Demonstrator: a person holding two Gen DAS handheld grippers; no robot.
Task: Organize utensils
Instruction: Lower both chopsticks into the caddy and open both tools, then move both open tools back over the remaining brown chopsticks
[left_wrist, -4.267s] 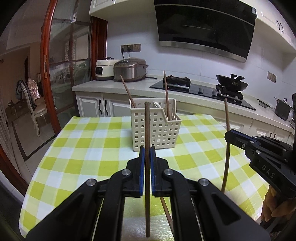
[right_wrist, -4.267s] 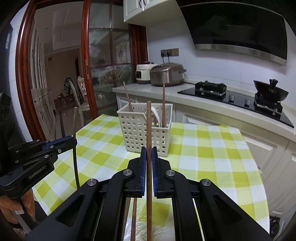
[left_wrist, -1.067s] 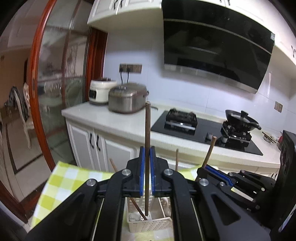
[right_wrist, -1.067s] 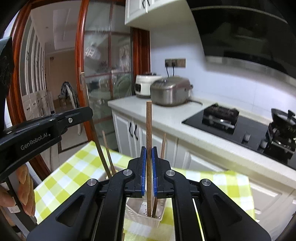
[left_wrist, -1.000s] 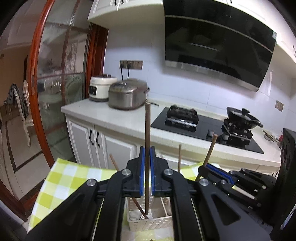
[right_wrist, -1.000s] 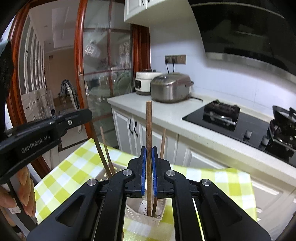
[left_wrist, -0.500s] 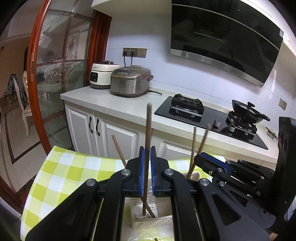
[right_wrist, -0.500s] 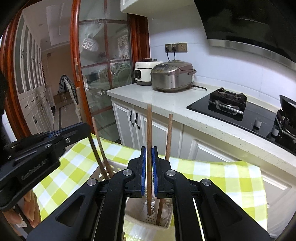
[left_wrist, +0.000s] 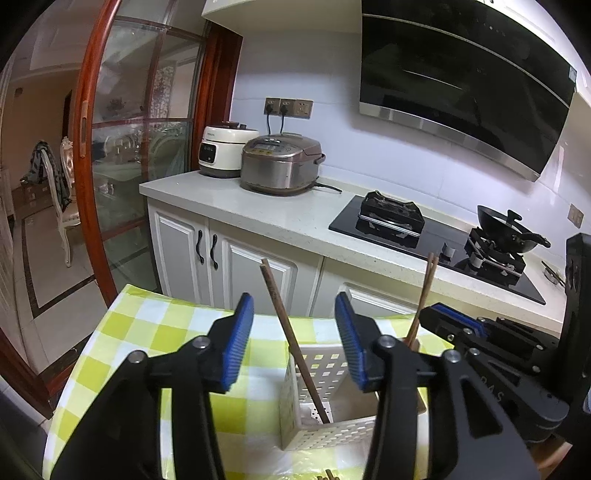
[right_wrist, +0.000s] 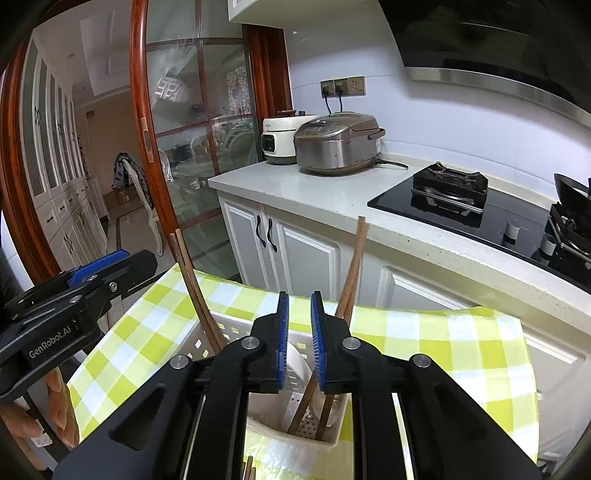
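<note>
A white perforated utensil basket stands on the green checked tablecloth, just below both grippers; it also shows in the right wrist view. Brown wooden chopsticks lean in it: on the left side and on the right side. My left gripper is open and empty above the basket. My right gripper has its jaws slightly apart and holds nothing. Chopstick tips lie on the cloth at the bottom edge.
Behind the table runs a white counter with a rice cooker, a white cooker and a black hob with a wok. A glass sliding door with red frame stands left.
Both grippers lowered their chopsticks into the basket and opened. The released chopsticks now lean in the basket. Half a second ago both were shut on a chopstick.
</note>
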